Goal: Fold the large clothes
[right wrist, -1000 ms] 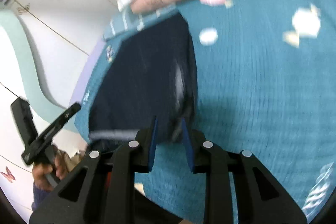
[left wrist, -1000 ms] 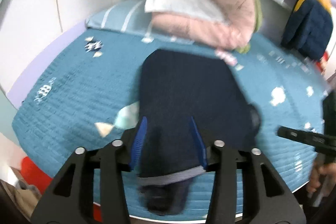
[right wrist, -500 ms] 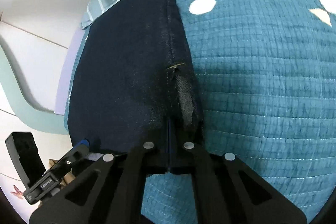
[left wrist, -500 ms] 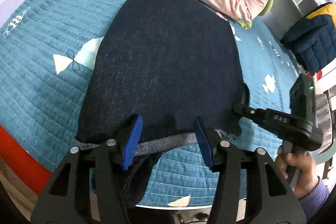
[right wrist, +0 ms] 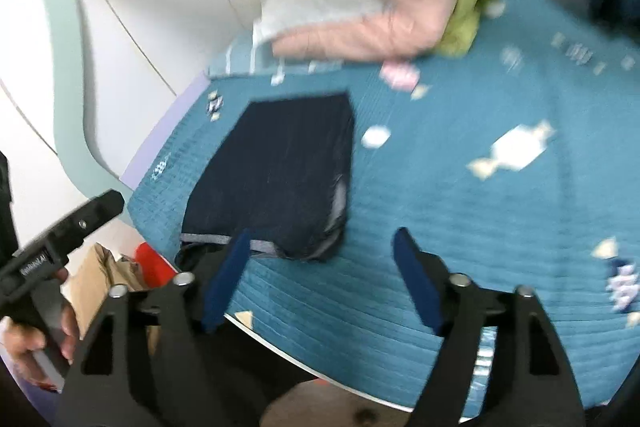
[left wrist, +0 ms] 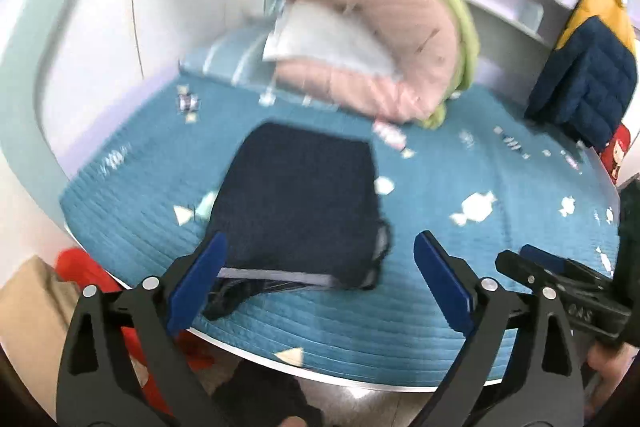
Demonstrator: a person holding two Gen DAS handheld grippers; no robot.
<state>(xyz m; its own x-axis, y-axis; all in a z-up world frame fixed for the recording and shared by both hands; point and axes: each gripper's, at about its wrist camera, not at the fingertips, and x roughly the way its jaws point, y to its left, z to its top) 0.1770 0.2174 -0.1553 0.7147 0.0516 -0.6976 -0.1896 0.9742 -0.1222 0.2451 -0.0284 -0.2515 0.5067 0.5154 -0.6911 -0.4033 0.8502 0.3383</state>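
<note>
Denim garment (left wrist: 296,203) folded flat on the teal bed (left wrist: 460,311), released.
Left tool (left wrist: 320,281) and right tool (right wrist: 320,275) both opening wide, nothing between the pads; garment sits at 12 o'clock ahead of left, 11 o'clock of right.

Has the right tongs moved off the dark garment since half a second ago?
Yes. The right tongs, opening and empty, have pulled back from the dark garment toward the bed's near edge.
</note>
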